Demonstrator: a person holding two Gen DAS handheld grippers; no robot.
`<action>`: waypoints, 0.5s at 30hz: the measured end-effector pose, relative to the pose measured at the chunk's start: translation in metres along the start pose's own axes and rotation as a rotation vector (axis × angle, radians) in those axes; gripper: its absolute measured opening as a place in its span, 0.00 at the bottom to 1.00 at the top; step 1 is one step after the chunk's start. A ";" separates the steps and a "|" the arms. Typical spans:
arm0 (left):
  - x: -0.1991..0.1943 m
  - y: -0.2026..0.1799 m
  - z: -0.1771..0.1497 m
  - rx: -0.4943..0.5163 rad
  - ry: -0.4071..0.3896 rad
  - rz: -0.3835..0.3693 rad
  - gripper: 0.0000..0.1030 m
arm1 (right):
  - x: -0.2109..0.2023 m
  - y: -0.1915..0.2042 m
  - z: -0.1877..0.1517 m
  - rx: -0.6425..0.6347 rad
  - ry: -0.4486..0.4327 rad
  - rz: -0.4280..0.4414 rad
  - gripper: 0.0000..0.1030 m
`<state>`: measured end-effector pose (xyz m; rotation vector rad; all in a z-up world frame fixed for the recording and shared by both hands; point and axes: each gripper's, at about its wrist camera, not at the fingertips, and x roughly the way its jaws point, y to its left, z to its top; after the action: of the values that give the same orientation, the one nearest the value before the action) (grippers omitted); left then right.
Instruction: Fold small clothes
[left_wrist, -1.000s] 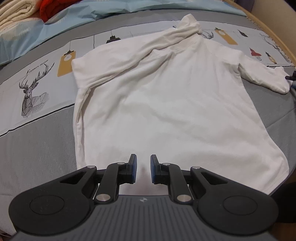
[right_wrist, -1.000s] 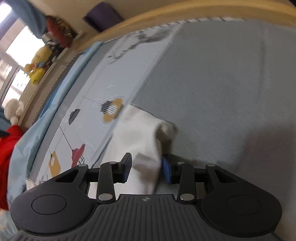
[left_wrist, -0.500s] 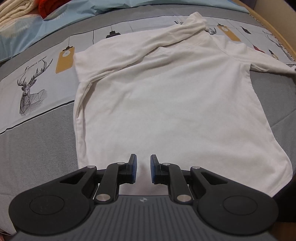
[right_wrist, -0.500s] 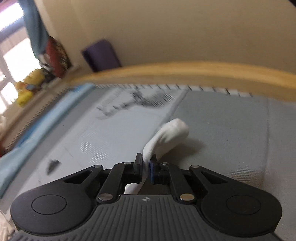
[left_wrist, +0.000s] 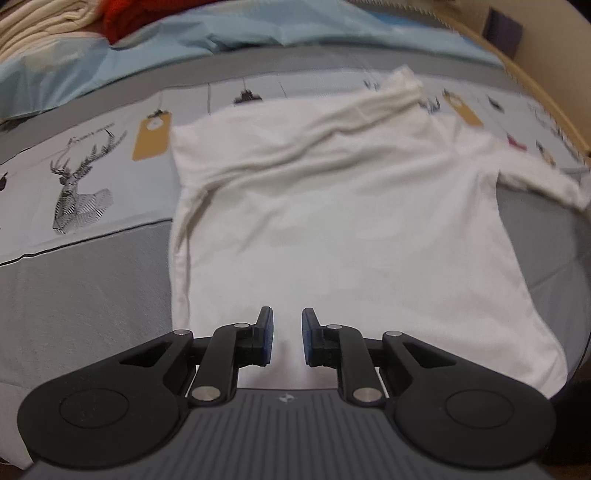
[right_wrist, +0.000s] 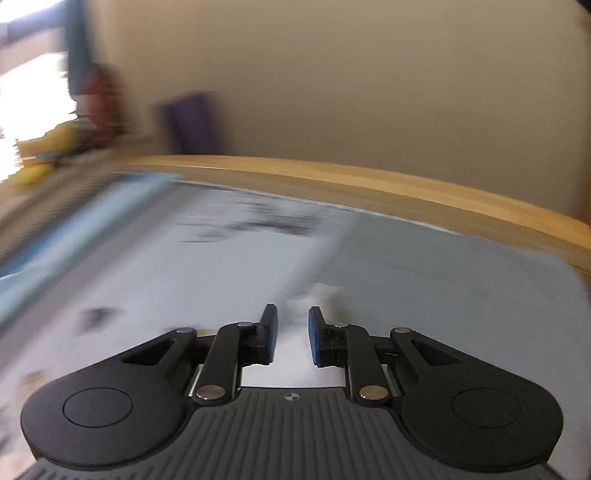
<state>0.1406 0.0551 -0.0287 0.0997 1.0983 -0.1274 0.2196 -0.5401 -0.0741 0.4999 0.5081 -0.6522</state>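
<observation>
A: Where's the garment?
B: The white shirt (left_wrist: 343, 236) lies flat on the bed (left_wrist: 85, 291), its near hem under the left claw (left_wrist: 284, 334), whose pads stand a narrow gap apart, nothing pinched.
A: And the right one?
B: The right claw (right_wrist: 292, 334) has just been opening; jaws narrowly apart, the white sleeve (right_wrist: 317, 295) lies blurred beyond the tips, not gripped.
A: Room around the edges?
B: Bare grey cover left of the shirt's folded side; the wooden bed rail (right_wrist: 369, 181) runs past the sleeve end, well apart
</observation>
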 end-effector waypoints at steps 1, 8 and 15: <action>-0.004 0.002 0.001 -0.014 -0.019 -0.004 0.17 | -0.008 0.019 -0.002 -0.014 0.018 0.085 0.23; -0.022 0.010 0.014 -0.085 -0.129 -0.037 0.17 | -0.094 0.147 -0.026 -0.050 0.173 0.527 0.23; -0.034 0.017 0.020 -0.178 -0.208 -0.035 0.33 | -0.186 0.206 -0.062 -0.062 0.333 0.696 0.23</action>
<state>0.1454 0.0705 0.0114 -0.0909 0.8998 -0.0687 0.2138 -0.2809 0.0427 0.6838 0.6180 0.1168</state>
